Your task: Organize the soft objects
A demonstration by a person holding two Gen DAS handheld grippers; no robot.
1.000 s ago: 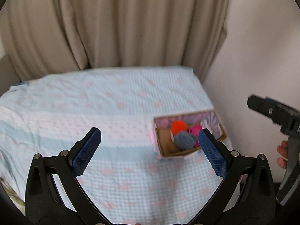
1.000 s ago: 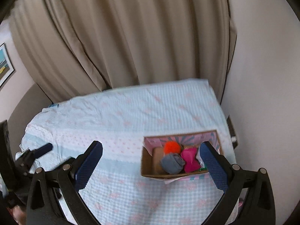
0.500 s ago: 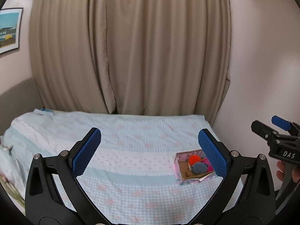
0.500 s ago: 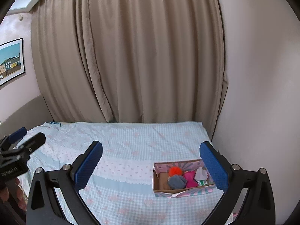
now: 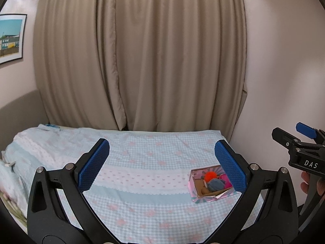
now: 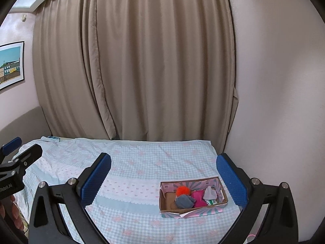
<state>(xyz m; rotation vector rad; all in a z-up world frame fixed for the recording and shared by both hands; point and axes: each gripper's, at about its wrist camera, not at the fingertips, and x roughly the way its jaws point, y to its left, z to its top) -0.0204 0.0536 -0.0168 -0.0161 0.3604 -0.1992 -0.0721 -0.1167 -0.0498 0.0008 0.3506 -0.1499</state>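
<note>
I hold my left gripper (image 5: 162,165) and my right gripper (image 6: 163,178) well above the bed (image 6: 142,162), both with jaws spread wide and nothing between them. The cardboard box (image 6: 193,209) sits on the checked cover near the bed's right edge — inside it lie an orange pompom (image 6: 182,190), a grey soft piece (image 6: 184,201), a pink one (image 6: 199,198) and a pale one (image 6: 210,193), packed close together.

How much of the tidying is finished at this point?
It looks nearly done: the orange pompom, grey bundle, pink piece and pale cloth all sit inside the cardboard box. The left claw and right claw are open and empty. Nothing loose shows on the bedspread.
</note>
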